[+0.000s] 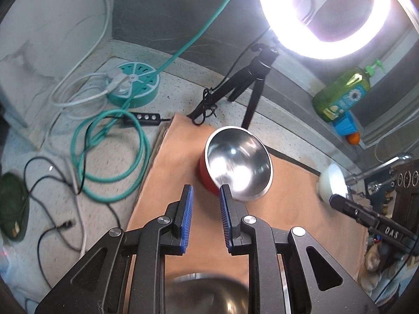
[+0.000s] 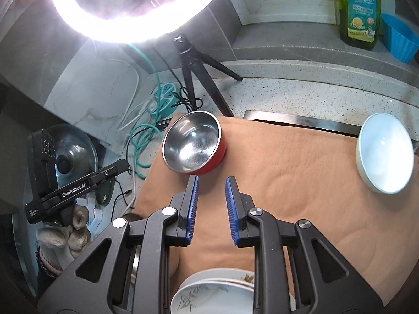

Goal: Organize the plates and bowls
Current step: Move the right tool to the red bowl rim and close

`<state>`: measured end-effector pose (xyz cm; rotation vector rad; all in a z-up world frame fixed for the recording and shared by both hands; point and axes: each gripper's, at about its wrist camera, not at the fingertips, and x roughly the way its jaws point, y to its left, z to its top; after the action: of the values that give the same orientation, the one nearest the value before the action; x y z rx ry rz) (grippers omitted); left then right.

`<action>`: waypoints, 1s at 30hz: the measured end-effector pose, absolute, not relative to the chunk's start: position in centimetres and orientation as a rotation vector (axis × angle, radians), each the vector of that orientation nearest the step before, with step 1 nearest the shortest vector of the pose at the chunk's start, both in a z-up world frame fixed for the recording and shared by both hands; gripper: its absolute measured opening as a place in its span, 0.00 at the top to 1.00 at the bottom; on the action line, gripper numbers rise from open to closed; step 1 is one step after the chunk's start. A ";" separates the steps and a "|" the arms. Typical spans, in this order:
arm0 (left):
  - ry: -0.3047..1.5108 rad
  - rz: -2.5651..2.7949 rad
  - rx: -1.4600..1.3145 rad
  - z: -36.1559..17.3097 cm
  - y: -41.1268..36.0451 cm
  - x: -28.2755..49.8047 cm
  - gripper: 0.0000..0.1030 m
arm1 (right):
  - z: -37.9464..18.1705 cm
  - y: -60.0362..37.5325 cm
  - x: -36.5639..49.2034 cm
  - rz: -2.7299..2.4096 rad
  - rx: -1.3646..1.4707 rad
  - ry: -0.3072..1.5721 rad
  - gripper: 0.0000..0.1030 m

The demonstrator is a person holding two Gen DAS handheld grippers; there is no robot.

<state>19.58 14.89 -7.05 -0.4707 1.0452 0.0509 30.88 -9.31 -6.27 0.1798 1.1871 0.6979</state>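
Note:
A red bowl with a steel inside [image 1: 238, 162] [image 2: 193, 141] sits tilted on the tan mat [image 1: 288, 209] [image 2: 288, 183], just beyond both grippers' fingertips. My left gripper [image 1: 206, 187] hangs over the mat, its blue pads a narrow gap apart with nothing between them. My right gripper [image 2: 212, 178] stands the same way, also empty. A white bowl [image 2: 385, 154] [image 1: 331, 183] rests at the mat's right edge. Stacked white plates with a leaf pattern [image 2: 214, 293] lie below the right gripper. A blurred steel bowl [image 1: 207, 293] lies under the left gripper.
A lit ring light on a black tripod [image 1: 251, 89] [image 2: 193, 73] stands behind the mat. Teal and white cables [image 1: 110, 151] and a teal round socket [image 1: 133, 83] lie to the left. A green soap bottle [image 2: 358, 7] and blue cup [image 2: 398, 39] stand on the back ledge.

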 end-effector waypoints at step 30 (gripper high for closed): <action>1.181 0.024 -0.428 -12.2 14.0 26.9 0.93 | -14.2 -2.7 37.9 0.696 0.182 1.331 0.88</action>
<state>26.86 13.99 -12.21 -0.4283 1.1812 0.0235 37.93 -2.72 -14.22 0.1819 1.3313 0.6959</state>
